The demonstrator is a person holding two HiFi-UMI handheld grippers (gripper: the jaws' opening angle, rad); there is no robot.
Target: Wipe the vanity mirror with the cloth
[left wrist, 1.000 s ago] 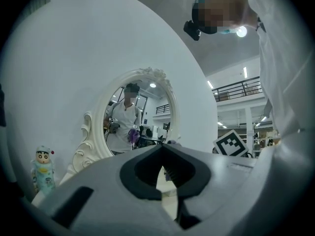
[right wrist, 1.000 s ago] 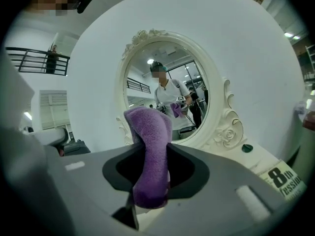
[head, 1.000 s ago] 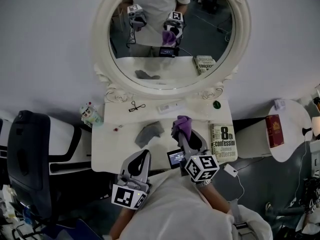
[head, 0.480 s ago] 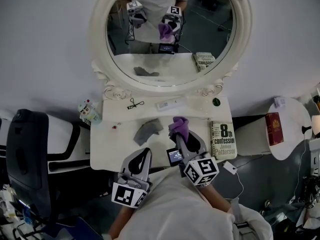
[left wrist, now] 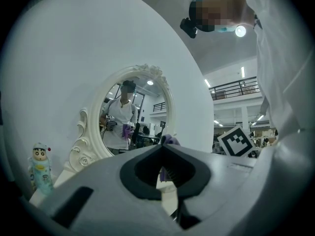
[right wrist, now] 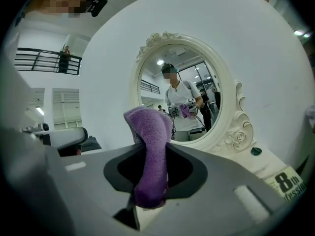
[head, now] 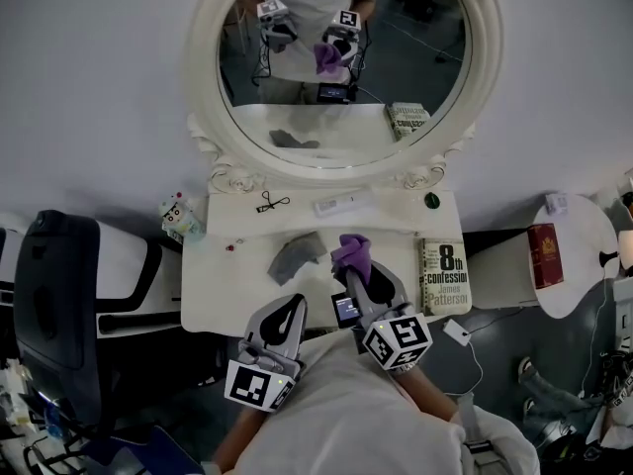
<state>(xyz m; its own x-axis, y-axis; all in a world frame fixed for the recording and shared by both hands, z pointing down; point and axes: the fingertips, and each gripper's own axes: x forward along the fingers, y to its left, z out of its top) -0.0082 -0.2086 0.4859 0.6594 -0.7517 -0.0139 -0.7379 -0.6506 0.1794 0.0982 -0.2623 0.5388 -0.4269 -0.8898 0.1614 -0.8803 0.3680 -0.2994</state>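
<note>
The oval vanity mirror (head: 396, 62) in its white carved frame stands against the wall behind the white vanity table (head: 213, 295). It also shows in the left gripper view (left wrist: 123, 114) and the right gripper view (right wrist: 184, 97). My right gripper (head: 356, 265) is shut on a purple cloth (head: 352, 252), held above the table's front and apart from the glass. The cloth (right wrist: 150, 151) hangs folded between that gripper's (right wrist: 150, 156) jaws. My left gripper (head: 289, 307) hovers beside it at the table's front edge. It (left wrist: 161, 150) is shut with nothing in it.
A grey cloth (head: 296, 257) lies on the table, with a paperback book (head: 444, 275) at the right end. A white bar (head: 336, 204), a small black clip (head: 267, 204) and a figurine (head: 176, 216) sit near the mirror's base. A black chair (head: 59, 305) stands left, a round side table (head: 584, 265) right.
The left gripper has shifted slightly right. The right gripper keeps the purple cloth in nearly the same place above the table.
</note>
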